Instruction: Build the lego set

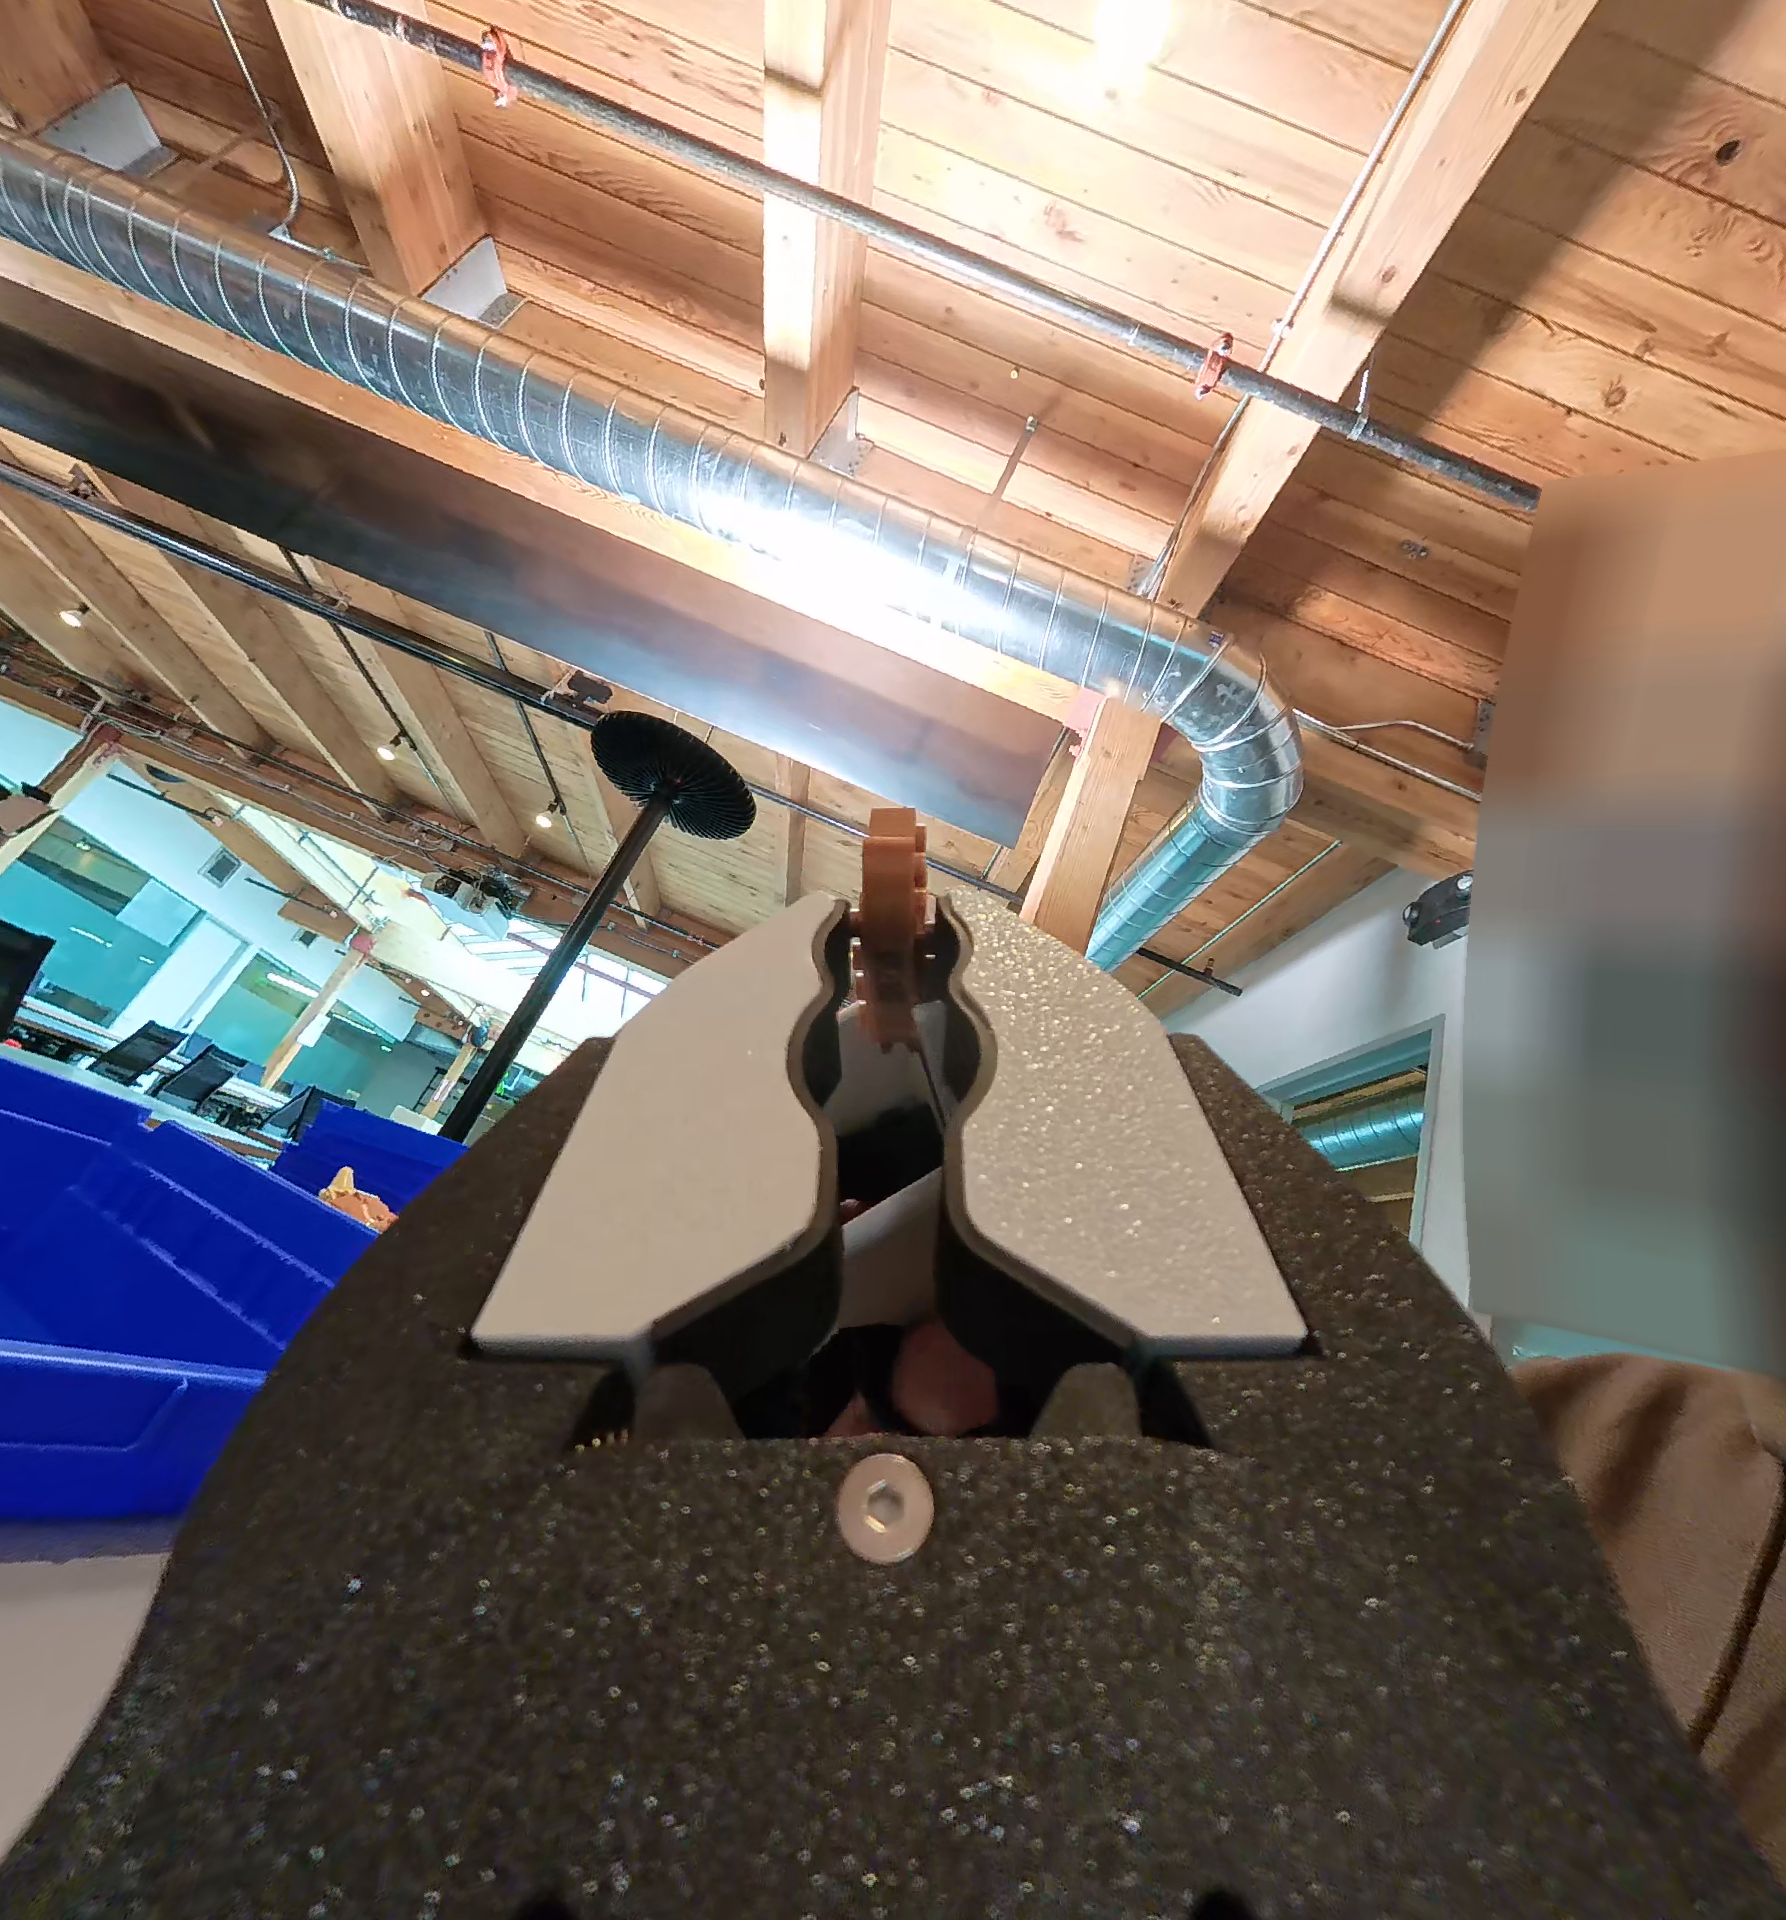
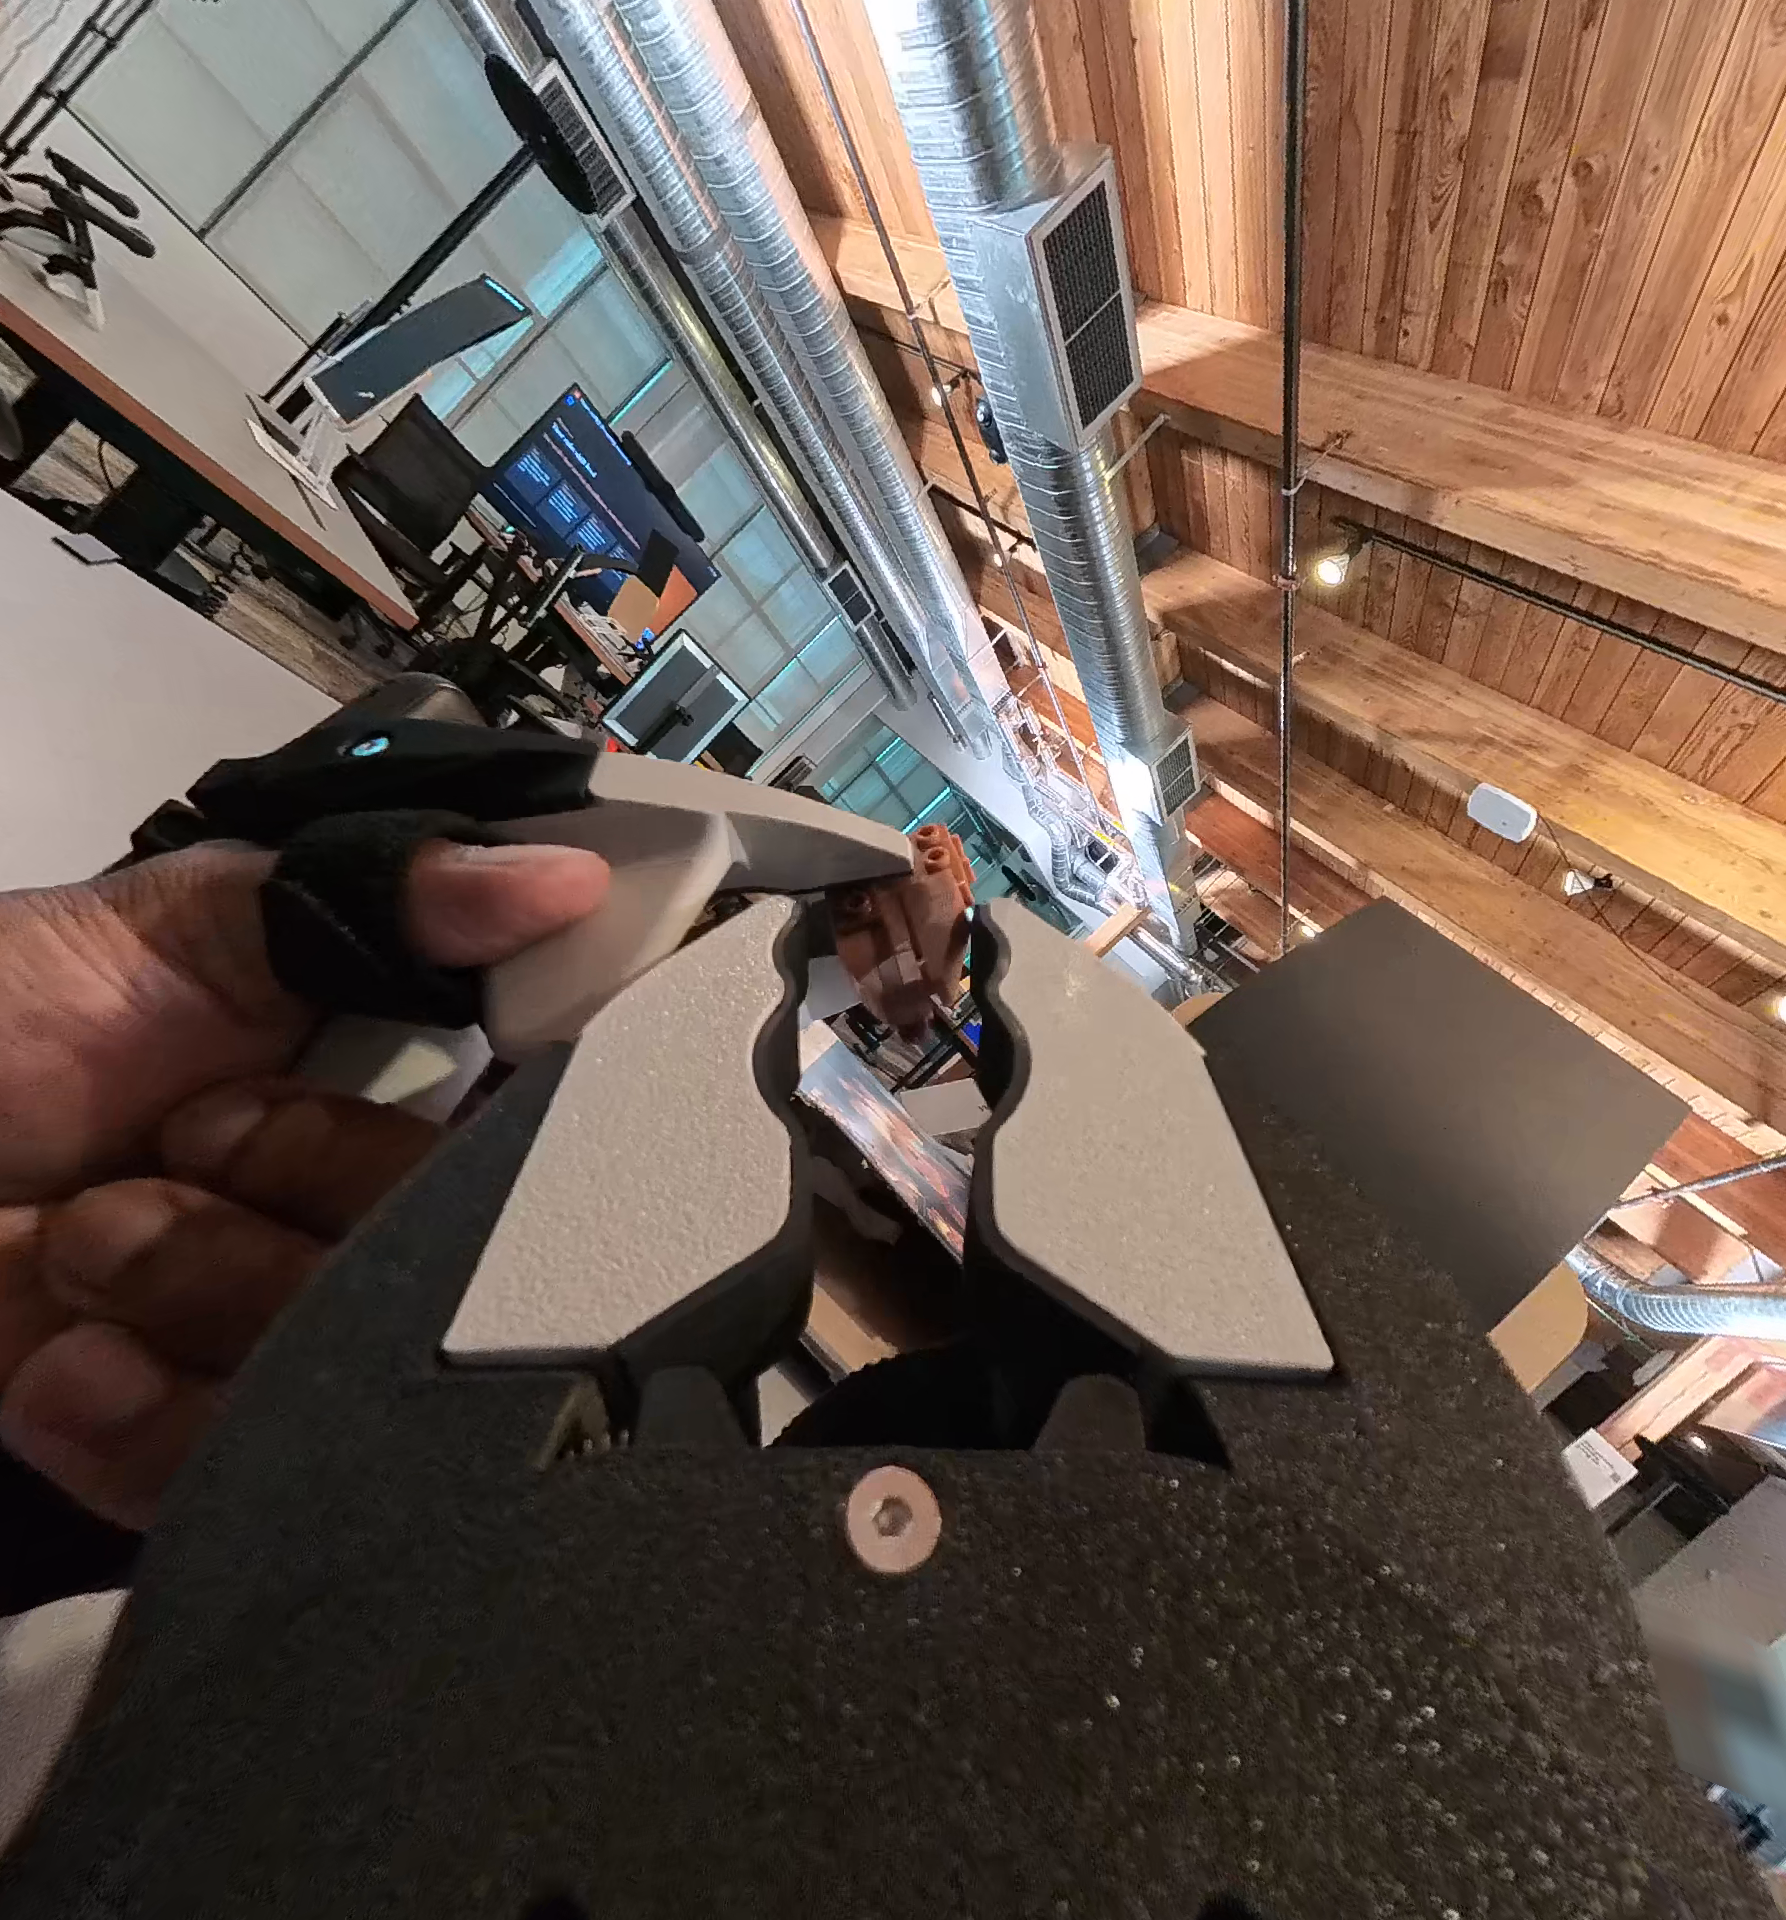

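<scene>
Both grippers are raised and point up at the wooden ceiling. My left gripper (image 1: 894, 920) is shut on a small orange-brown toy brick piece (image 1: 889, 862) that sticks up past its fingertips. In the right wrist view the same brown brick piece (image 2: 930, 914) sits between the tips of my right gripper (image 2: 889, 925), and both pads touch it. The left gripper's grey fingers (image 2: 816, 836) come in from the left and grip the piece's upper end, with a hand (image 2: 141, 1039) in a black strap behind them.
Blue bins (image 1: 89, 1247) stand low on the left, one with orange pieces (image 1: 354, 1195) in it. A black pole with a round disc (image 1: 671, 769) rises behind. A person in a tan garment (image 1: 1699, 1507) is on the right. A white table (image 2: 37, 675) lies left. My two grippers' fingertips are within a few centimetres of each other.
</scene>
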Motion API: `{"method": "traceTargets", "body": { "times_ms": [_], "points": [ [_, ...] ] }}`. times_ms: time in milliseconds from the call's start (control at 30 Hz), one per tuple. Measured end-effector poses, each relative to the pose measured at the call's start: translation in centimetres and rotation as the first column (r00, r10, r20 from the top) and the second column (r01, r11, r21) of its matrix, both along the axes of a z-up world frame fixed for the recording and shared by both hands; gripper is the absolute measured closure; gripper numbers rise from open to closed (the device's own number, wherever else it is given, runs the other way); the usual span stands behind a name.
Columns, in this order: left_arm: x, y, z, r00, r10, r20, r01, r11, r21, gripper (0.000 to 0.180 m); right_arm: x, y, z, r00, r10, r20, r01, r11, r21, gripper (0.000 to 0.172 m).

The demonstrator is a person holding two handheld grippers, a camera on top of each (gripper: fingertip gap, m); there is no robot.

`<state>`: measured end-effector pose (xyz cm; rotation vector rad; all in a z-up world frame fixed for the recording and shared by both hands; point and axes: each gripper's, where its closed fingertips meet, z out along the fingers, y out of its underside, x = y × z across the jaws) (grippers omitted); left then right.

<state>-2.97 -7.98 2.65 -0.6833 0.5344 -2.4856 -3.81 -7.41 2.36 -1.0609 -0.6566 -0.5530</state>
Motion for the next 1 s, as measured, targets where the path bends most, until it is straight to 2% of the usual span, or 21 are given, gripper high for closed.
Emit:
{"method": "traceTargets", "body": {
  "times_ms": [1000],
  "points": [
    [0.33, 0.15, -0.24, 0.999, 0.04, -0.031, -0.039, 0.999, 0.008, 0.166, 0.79, 0.33, -0.38, 0.996, -0.071, 0.051, 0.071, 0.997, 0.011, 0.149]
  ]
}}
